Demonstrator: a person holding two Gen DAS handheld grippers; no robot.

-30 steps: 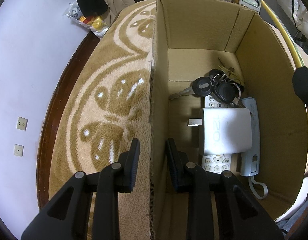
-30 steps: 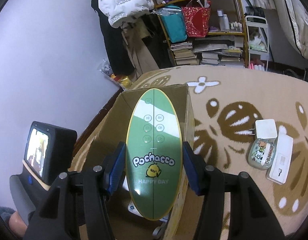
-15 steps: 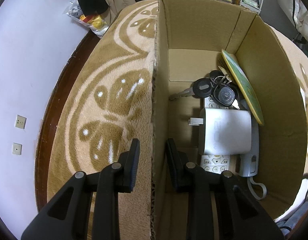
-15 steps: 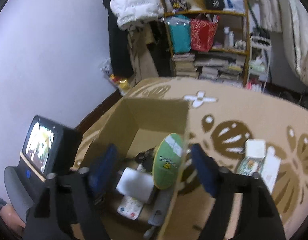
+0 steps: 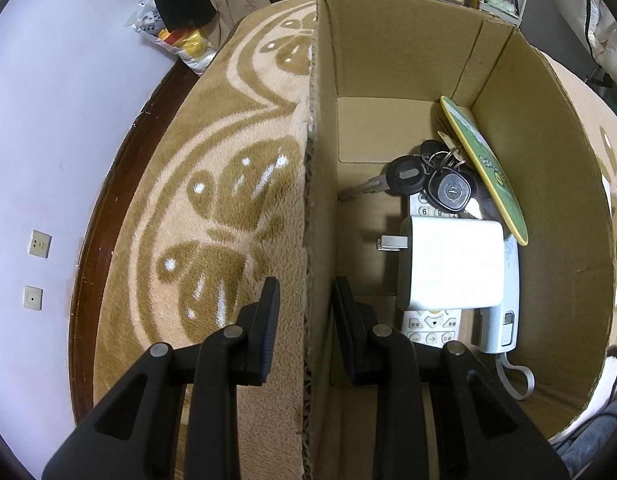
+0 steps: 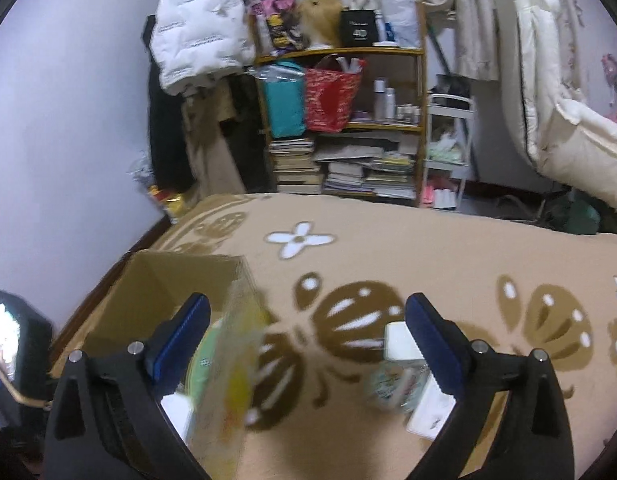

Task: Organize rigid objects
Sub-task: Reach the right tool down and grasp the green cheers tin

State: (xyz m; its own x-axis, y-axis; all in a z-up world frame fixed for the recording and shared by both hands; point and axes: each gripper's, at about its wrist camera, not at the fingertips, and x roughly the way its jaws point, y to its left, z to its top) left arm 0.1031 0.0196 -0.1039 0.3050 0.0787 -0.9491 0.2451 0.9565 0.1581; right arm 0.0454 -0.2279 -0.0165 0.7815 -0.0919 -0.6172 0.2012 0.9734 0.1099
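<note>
A cardboard box (image 5: pixel 388 40) stands on the patterned carpet. Inside it a green oval Pochacco board (image 5: pixel 484 172) leans on the right wall, beside a bunch of keys (image 5: pixel 428 180), a white charger (image 5: pixel 452 264), a remote (image 5: pixel 428 328) and a pale blue handset (image 5: pixel 508 320). My left gripper (image 5: pixel 306 300) sits narrow astride the box's left wall, and carpet shows between the outer finger and the wall. My right gripper (image 6: pixel 308 320) hangs above the carpet by the box (image 6: pixel 168 280), its jaws opening wide with nothing between them. The green board (image 6: pixel 206 356) shows blurred.
On the carpet to the right lie a white adapter (image 6: pixel 398 340), a cartoon-printed case (image 6: pixel 392 384) and a flat white item (image 6: pixel 432 412). A shelf with books and bags (image 6: pixel 348 176) stands behind. A wall and dark floor strip (image 5: pixel 108 200) run along the left.
My right gripper let go of the green board, which dropped into the box against its right wall. The jaws spread wide and the gripper pulled back and tilted upward. The left gripper stayed put.
</note>
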